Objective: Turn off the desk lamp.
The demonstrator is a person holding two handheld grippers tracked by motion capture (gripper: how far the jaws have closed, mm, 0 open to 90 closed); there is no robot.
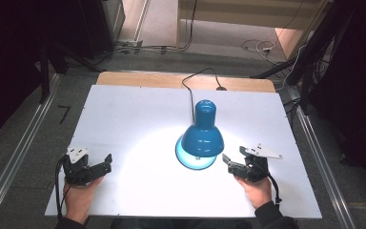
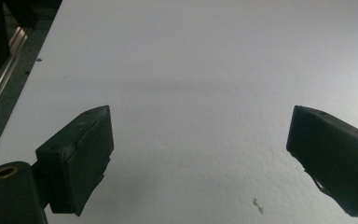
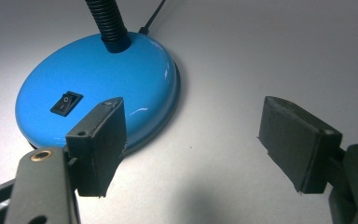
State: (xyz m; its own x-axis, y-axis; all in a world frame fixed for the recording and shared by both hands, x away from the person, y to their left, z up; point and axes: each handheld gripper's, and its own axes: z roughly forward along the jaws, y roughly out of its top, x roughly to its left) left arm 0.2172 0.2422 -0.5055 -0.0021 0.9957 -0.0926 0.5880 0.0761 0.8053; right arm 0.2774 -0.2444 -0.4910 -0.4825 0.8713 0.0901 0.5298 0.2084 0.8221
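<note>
The middle of the white table [image 1: 124, 119] is blocked by the blue desk lamp [image 1: 201, 136], its cord [image 1: 190, 88] trailing behind. Open room is left beside both grippers and along the near edge.

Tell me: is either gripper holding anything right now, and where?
Nothing is held. The left gripper is open over bare table; the right gripper is open beside the blue lamp's base, not gripping it.
</note>
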